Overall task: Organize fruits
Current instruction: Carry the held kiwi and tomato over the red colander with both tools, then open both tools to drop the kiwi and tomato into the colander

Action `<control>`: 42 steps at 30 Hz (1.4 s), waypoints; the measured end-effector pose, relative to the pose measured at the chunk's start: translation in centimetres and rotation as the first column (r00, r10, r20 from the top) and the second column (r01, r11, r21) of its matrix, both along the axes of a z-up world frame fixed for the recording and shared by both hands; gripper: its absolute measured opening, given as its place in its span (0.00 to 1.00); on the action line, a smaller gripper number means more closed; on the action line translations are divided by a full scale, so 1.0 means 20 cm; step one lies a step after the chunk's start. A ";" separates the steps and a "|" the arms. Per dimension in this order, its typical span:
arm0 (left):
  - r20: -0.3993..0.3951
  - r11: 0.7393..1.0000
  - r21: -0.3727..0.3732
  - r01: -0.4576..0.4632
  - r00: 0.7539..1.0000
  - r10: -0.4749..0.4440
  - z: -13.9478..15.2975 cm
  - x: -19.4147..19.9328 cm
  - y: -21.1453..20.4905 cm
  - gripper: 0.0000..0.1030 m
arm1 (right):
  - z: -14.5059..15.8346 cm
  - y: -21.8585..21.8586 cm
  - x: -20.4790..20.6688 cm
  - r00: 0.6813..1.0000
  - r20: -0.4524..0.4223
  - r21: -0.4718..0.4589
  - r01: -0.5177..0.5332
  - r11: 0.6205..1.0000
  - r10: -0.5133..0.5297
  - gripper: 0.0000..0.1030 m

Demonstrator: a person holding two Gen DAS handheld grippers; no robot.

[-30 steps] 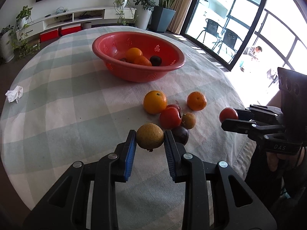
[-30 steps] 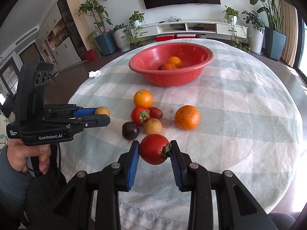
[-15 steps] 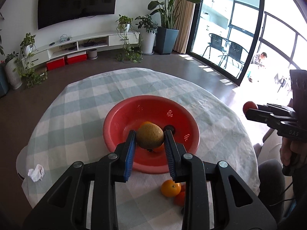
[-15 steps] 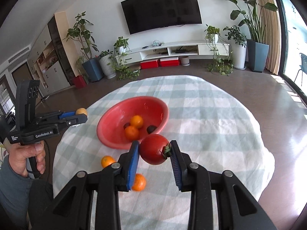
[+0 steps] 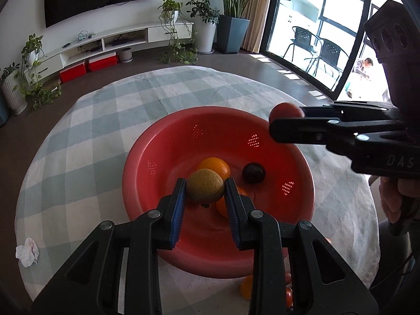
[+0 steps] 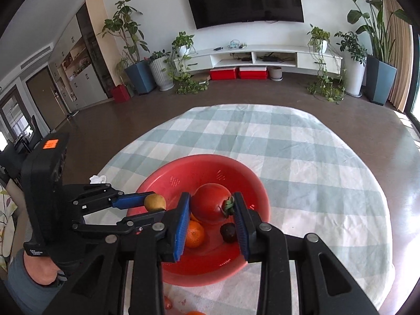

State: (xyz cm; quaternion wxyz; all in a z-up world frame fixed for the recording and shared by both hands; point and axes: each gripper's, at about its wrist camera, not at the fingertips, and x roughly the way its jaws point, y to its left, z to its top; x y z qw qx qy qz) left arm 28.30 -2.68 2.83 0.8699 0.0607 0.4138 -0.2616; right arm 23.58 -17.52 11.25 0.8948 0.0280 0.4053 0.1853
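Left wrist view, left to right. A crumpled tissue (image 5: pixel 27 251) lies on the checked tabletop (image 5: pixel 86 120) near its left edge, well apart from the red basket (image 5: pixel 157 157). The left gripper (image 5: pixel 205 193) is clamped on a brownish-green round fruit (image 5: pixel 205 185), blue pads pressing both its sides; the fruit hangs over the basket interior. Inside the basket: an orange (image 5: pixel 215 166) just behind the held fruit, and a dark plum (image 5: pixel 253 172) to the right of it. A second orange shape sits partly hidden behind the right finger. Further right, the right gripper (image 5: pixel 284 120) is seen side-on over the basket's far-right rim, gripping a red tomato (image 5: pixel 284 110). A few fruits show on the tabletop below the basket's near rim, too cropped to identify.

Right wrist view confirms this. The tomato, green calyx facing right, is pinched between the blue pads above the basket. The left gripper with its fruit sits at the basket's left rim.
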 end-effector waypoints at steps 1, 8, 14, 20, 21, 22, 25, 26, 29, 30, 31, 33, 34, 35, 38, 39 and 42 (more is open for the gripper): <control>-0.006 1.000 0.000 0.001 1.000 -0.001 -0.02 0.01 0.00 0.27 | -0.03 0.02 0.02 1.000 -0.015 -0.016 0.000 1.000 0.000 0.34; -0.027 1.000 0.025 0.012 1.000 -0.011 -0.09 0.03 -0.03 0.27 | -0.18 0.11 0.12 0.997 -0.073 -0.116 -0.010 0.993 0.002 0.34; -0.043 1.000 0.024 0.007 0.999 -0.006 -0.12 0.05 -0.03 0.27 | -0.26 0.14 0.17 0.995 -0.100 -0.179 -0.022 0.984 0.004 0.34; -0.040 1.000 0.022 0.004 0.999 -0.003 -0.13 0.05 -0.04 0.27 | -0.27 0.14 0.19 0.996 -0.086 -0.200 -0.015 0.980 -0.002 0.34; -0.039 1.000 0.021 0.002 0.999 -0.001 -0.13 0.05 -0.04 0.27 | -0.26 0.14 0.19 0.996 -0.087 -0.202 -0.015 0.979 -0.003 0.34; -0.039 1.000 0.020 0.001 0.999 0.000 -0.13 0.06 -0.04 0.27 | -0.26 0.14 0.19 0.996 -0.091 -0.198 -0.013 0.980 -0.005 0.34; -0.035 1.000 0.017 -0.004 0.999 0.005 -0.13 0.05 -0.04 0.27 | -0.27 0.12 0.20 0.995 -0.103 -0.175 -0.002 0.985 -0.016 0.34; -0.034 1.000 0.016 -0.007 0.999 0.007 -0.13 0.05 -0.04 0.27 | -0.27 0.12 0.20 0.994 -0.103 -0.176 0.004 0.984 -0.022 0.34; -0.030 1.000 0.017 -0.007 1.000 0.007 -0.13 0.04 -0.04 0.27 | -0.27 0.11 0.20 0.994 -0.104 -0.175 0.010 0.984 -0.029 0.39; -0.029 1.000 0.014 -0.007 1.000 0.007 -0.13 0.04 -0.04 0.27 | -0.27 0.11 0.20 0.994 -0.104 -0.177 0.011 0.984 -0.029 0.43; -0.029 1.000 0.012 -0.007 1.000 0.008 -0.13 0.04 -0.04 0.27 | -0.27 0.11 0.20 0.994 -0.102 -0.176 0.010 0.984 -0.028 0.44; -0.030 1.000 0.005 -0.006 1.000 0.006 -0.13 0.04 -0.03 0.29 | -0.26 0.12 0.20 0.994 -0.102 -0.172 0.008 0.985 -0.026 0.48; -0.032 1.000 -0.003 -0.003 0.999 0.003 -0.13 0.04 -0.03 0.31 | -0.26 0.12 0.19 0.995 -0.100 -0.172 0.010 0.985 -0.027 0.48; -0.033 1.000 -0.008 -0.001 0.999 0.001 -0.12 0.04 -0.03 0.34 | -0.26 0.12 0.19 0.995 -0.098 -0.172 0.012 0.985 -0.029 0.48; -0.017 1.000 -0.001 0.006 1.000 -0.006 -0.12 0.03 -0.04 0.54 | -0.26 0.13 0.18 0.995 -0.094 -0.167 0.007 0.986 -0.023 0.48; -0.014 1.000 -0.003 0.008 1.000 -0.008 -0.11 0.02 -0.05 0.56 | -0.26 0.14 0.18 0.995 -0.092 -0.170 0.007 0.985 -0.023 0.48; -0.013 1.000 -0.013 0.007 1.000 -0.007 -0.11 0.02 -0.04 0.56 | -0.25 0.13 0.18 0.995 -0.093 -0.168 0.010 0.986 -0.026 0.48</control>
